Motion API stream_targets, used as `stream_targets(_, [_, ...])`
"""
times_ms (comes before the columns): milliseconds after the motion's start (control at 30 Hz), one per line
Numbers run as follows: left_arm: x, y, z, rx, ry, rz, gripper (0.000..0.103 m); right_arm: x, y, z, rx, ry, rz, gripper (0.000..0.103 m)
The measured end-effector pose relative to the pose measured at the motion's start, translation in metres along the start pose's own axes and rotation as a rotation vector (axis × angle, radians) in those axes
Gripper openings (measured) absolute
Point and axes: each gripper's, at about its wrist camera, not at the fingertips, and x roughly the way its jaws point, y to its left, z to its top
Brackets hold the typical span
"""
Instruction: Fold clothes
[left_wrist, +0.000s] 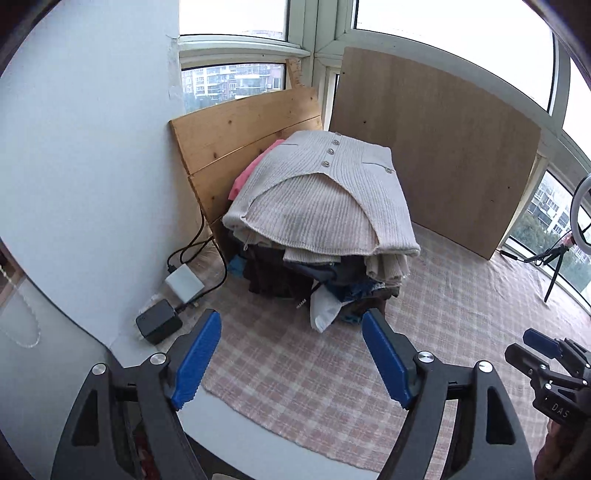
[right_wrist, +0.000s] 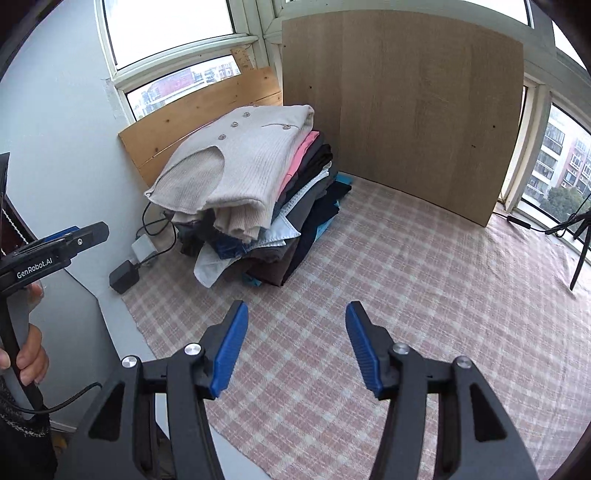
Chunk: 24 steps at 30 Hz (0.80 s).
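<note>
Step in hand: I judge this a gap between garments; the cream knit cardigan (left_wrist: 321, 199) lies folded on top of the clothes stack (right_wrist: 280, 229), and nothing lies spread for folding.
Left gripper (left_wrist: 291, 354): I hold it over the checked cloth (left_wrist: 295, 369), short of the stack, fingers wide apart with nothing between them.
Right gripper (right_wrist: 295, 347): fingers apart, also empty, above bare cloth and well clear of the stack.
Where the clothes are: the stack sits at the back of the cloth, against the pine board (left_wrist: 236, 125) and beside the brown panel (right_wrist: 402, 110).
Next move: my guess is a fresh garment must be fetched and laid flat (none shows in either view).
Left view only: the stack's near face, ragged, with a white piece (left_wrist: 325, 310) spilling out low, plus the right gripper's tip at the frame's edge.
Right view only: the stack's side, neat layers with a pink garment (right_wrist: 299, 155) under the cardigan, and a hand (right_wrist: 31, 354) on the left gripper's handle.
Both views: a black adapter (left_wrist: 159, 325) and white box (left_wrist: 183, 282) by the wall.
</note>
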Motion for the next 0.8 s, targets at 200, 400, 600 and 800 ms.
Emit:
stream_targets(200, [-0.034,-0.023,-0.039,-0.037,-0.024,0.041,0.077,-0.021,-0.027,-0.038,-0.029,0.021,0.006,0.056])
stream_targets(400, [-0.058,-0.046,-0.068,-0.043,-0.028,0.05,0.078,-0.035,-0.049,-0.074,-0.029,0.031,0.003,0.056])
stream_targets(600, [-0.077,-0.058,-0.084,-0.05,-0.045,0.081,0.08,-0.043,-0.063,-0.095,-0.037,0.041,-0.005,0.056])
stream_targets(800, [-0.096,-0.052,-0.091,-0.125,-0.114,0.079,0.101,-0.054,-0.067,-0.107,-0.074,0.038,-0.003,0.056])
